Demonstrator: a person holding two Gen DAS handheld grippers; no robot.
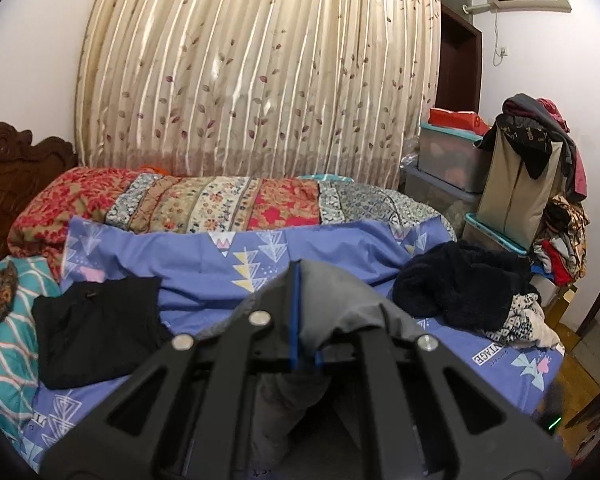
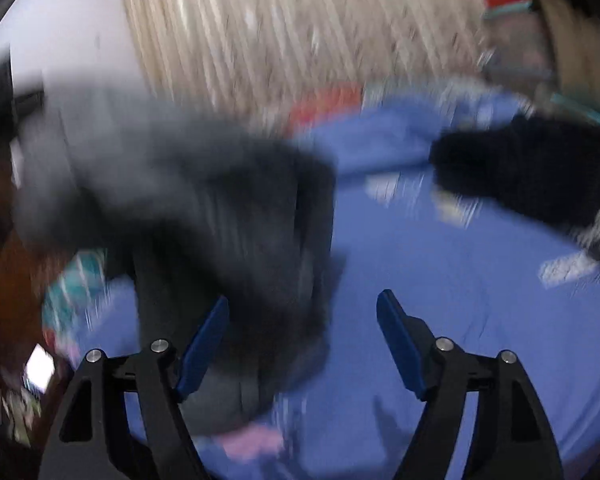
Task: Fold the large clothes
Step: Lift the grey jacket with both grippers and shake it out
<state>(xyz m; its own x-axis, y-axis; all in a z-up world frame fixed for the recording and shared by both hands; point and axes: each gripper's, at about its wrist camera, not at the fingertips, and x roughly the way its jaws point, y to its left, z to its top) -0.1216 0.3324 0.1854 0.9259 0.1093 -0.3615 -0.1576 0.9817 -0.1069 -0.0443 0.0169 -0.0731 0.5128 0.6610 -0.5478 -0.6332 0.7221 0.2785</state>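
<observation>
**A:** So the left gripper has its blue pads pinched tight on a fold of the grey garment, which drapes over the fingers and hangs down below them, lifted off the bed. The right gripper is spread wide with nothing between its pads, out over the blue sheet; the same grey garment hangs just to its left, but that view is badly motion-blurred, so no telling if they touch.

**B:** How's that cloth going to behave, you reckon?

**A:** Looks soft and floppy, light enough for one pinch to carry. It'll probably sag and swing, so the free gripper likely wants a matching edge or corner well along from the held one, to stretch it flat.

**B:** And the count?

**A:** Two grippers, one grey piece in hand. On the bed: one black garment lying fairly flat on the left, one dark fuzzy heap on the right with one black-and-white patterned piece touching it. Past the bed, three stacked storage bins, as far as one can tell.
</observation>
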